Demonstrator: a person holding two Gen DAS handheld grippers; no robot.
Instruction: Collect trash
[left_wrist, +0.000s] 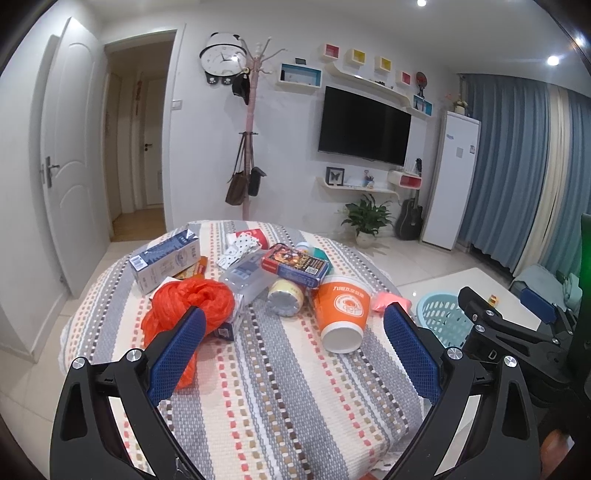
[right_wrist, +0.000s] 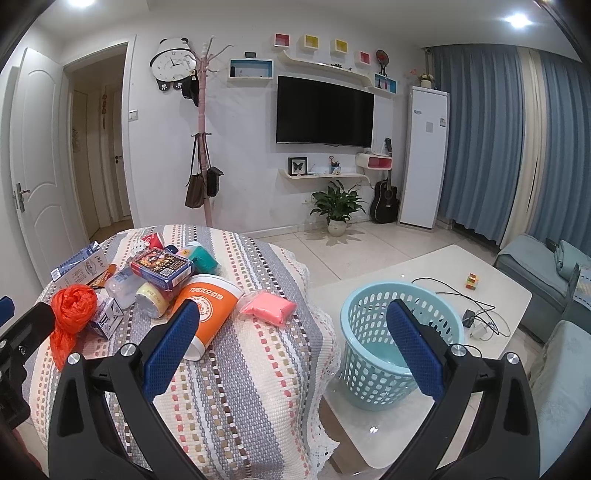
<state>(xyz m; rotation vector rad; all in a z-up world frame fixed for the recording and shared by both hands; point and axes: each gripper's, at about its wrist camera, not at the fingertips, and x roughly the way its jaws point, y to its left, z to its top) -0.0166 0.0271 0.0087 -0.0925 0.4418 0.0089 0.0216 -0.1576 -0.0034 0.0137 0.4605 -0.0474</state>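
Left wrist view
My left gripper (left_wrist: 291, 332): spread wide, nothing held, hovering over the striped counter (left_wrist: 280, 398).
Trash pile: heaped beyond my fingertips. Orange paper cup (left_wrist: 341, 314) lies on its side just ahead and a little right, long axis running toward me, open mouth nearest.
Red plastic bag (left_wrist: 188, 306): left of the cup, partly behind my left finger.
Open room: bare cloth on my side of the cup; boxes crowd its far end.

Right wrist view
My right gripper (right_wrist: 291, 325): also wide open and empty.
Basket (right_wrist: 391, 339): pale blue, right of the cup, standing on the lower white table (right_wrist: 424, 266), mouth clear as far as I can see.
Pink packet (right_wrist: 267, 308): between cup and basket, near the counter's right edge.
Judgement: both grippers sit close to the cup; the right is nearer the basket.
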